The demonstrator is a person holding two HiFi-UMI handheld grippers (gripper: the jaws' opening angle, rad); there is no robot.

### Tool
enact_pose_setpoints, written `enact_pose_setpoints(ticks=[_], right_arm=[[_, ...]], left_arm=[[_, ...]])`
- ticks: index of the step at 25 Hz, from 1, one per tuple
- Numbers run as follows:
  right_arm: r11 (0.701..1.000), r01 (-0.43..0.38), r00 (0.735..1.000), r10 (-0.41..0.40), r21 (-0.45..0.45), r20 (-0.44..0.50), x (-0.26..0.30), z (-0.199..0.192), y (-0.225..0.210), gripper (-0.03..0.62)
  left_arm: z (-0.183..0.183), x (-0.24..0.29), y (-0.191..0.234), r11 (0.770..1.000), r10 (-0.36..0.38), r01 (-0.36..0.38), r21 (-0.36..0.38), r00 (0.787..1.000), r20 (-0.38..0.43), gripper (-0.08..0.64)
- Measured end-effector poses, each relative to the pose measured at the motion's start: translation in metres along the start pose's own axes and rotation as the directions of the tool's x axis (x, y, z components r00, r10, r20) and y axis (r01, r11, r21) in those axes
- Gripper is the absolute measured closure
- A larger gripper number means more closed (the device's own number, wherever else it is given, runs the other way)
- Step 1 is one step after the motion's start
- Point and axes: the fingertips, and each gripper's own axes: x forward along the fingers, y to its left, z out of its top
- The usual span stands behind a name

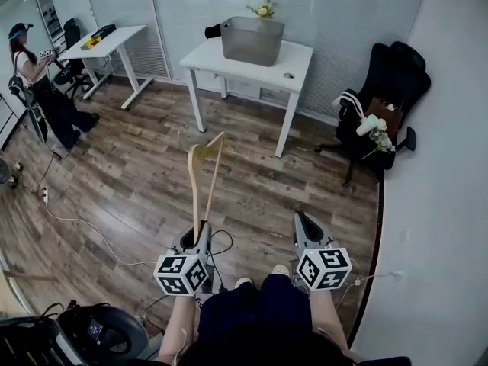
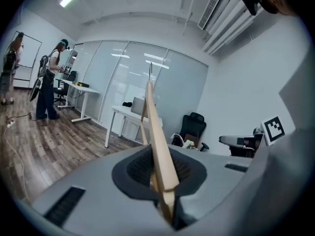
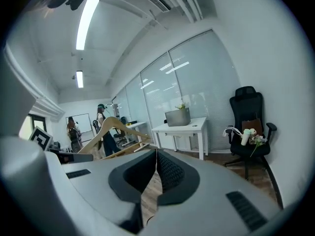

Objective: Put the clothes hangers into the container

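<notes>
A wooden clothes hanger [image 1: 204, 175] stands up from my left gripper [image 1: 200, 232], which is shut on one end of it. In the left gripper view the hanger [image 2: 156, 132] runs out from between the pressed pads, its metal hook at the top. My right gripper [image 1: 300, 219] hangs beside it, shut and holding nothing; its pads meet in the right gripper view [image 3: 156, 154], where the hanger [image 3: 104, 131] shows to the left. The grey metal container [image 1: 252, 40] sits on a white table [image 1: 293, 61] across the room, far from both grippers.
A black office chair [image 1: 389, 90] loaded with bags and bottles stands against the right wall. A person [image 1: 34, 82] stands by a second white desk [image 1: 107, 43] at the far left. Cables [image 1: 76, 221] trail over the wood floor. Small flowers [image 1: 264, 10] sit behind the container.
</notes>
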Motion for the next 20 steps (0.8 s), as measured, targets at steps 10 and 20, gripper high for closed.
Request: enact_pose_setpoints(ticks=[10,20], right_arm=[[1.000,0.017,1.000,-0.017,0.011,0.000,0.000,-0.005,0.000,0.563],[1.000,0.016,1.000,-0.016,0.020,-0.020,0.032,0.000,-0.020,0.561]], left_arm=[[0.003,0.000,-0.002,0.998,-0.009,0.009,0.055,1.000,-0.004,0.525],[0.010,0.032,0.001,0.998,0.015,-0.014,0.067,1.000,-0.012,0.525]])
